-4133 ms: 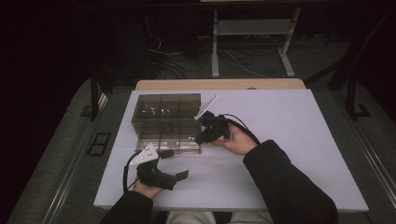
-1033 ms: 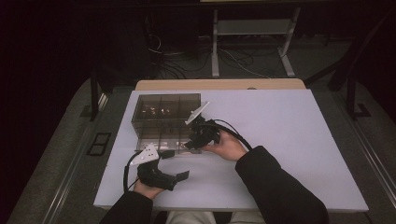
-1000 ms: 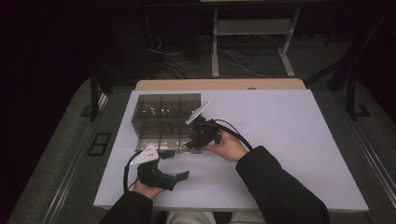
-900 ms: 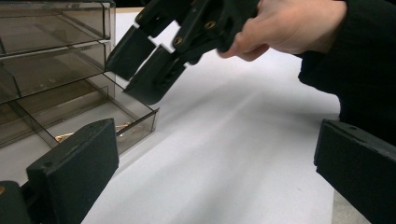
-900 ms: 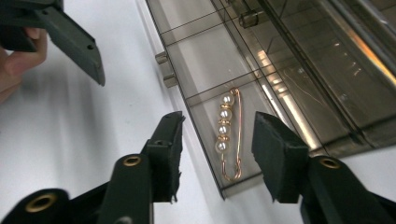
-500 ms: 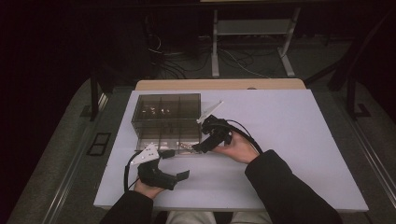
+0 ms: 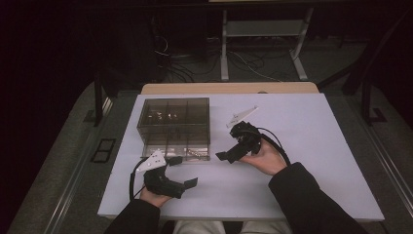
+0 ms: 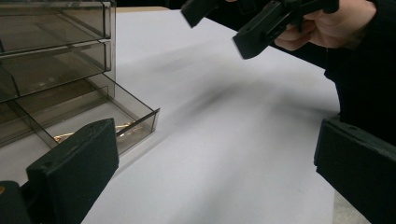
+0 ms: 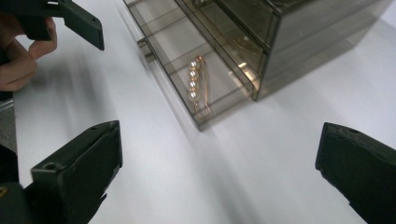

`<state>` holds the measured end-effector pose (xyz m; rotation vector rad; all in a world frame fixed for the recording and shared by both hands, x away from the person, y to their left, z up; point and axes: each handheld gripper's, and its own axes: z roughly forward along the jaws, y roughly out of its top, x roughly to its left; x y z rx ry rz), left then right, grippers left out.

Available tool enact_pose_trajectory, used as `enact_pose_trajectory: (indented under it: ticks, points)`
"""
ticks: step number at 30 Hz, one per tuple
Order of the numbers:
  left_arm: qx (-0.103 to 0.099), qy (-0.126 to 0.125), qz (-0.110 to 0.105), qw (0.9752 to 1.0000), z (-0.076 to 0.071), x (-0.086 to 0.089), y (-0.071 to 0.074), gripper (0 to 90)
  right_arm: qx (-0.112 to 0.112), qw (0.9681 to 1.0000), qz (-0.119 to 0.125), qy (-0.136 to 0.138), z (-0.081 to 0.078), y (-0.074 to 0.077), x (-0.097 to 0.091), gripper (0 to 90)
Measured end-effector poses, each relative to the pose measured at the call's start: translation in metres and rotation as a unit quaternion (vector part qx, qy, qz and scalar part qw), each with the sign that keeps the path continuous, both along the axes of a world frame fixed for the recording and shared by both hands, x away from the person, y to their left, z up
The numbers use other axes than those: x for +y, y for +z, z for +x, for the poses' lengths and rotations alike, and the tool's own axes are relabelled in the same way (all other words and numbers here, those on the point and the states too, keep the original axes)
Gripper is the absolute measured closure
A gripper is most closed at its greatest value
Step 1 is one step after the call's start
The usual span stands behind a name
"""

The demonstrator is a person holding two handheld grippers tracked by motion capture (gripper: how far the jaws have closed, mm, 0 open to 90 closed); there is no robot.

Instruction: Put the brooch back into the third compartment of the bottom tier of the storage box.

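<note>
A smoky drawer box [image 7: 174, 127] sits centre-left of the white table [image 7: 311, 146], its bottom drawer [image 9: 187, 70] pulled out, a pearl pin [image 9: 196, 86] inside. Both grippers, left [image 7: 178, 170] and right [image 7: 229, 155], hover spread and empty. Next, probably, a careful pinch on the pin.

One drawer box [image 7: 174, 122], one pearl pin [image 9: 197, 86], perhaps more; two hand-held grippers [image 7: 181, 171] [image 7: 233, 150].

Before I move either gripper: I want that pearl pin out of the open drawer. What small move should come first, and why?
Probably ease the right gripper toward the open bottom drawer and line its jaws up over the pearl pin. Its jaws stand wide apart and empty, the pin lies uncovered near the drawer's front, and the left gripper sits lower on the table, also open.
</note>
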<state>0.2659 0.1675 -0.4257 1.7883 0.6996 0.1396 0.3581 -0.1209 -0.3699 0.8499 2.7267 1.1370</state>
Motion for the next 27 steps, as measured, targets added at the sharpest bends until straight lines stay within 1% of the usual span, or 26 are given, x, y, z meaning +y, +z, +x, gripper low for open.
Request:
enact_pose_trajectory:
  ticks: [8, 15, 17, 27]
  points:
    - [0.001, 0.002, -0.001, 1.0, 0.0, 0.0, 0.0, 0.0, -0.007, 0.9998, 0.007, -0.014, -0.01, 0.004, -0.024, 0.1]
    - [0.001, 0.002, 0.0, 1.0, 0.0, 0.0, 0.0, 0.0, -0.011, 0.9994, 0.014, -0.029, -0.02, 0.003, -0.046, 0.1]
    - [0.001, 0.002, 0.0, 1.0, 0.0, 0.0, 0.0, 0.0, -0.014, 0.9992, 0.017, -0.034, -0.023, 0.002, -0.053, 0.1]
    - [0.001, 0.006, 0.0, 1.0, -0.001, 0.0, 0.0, 0.0, -0.013, 0.9966, 0.034, -0.074, -0.04, -0.008, -0.088, 0.1]
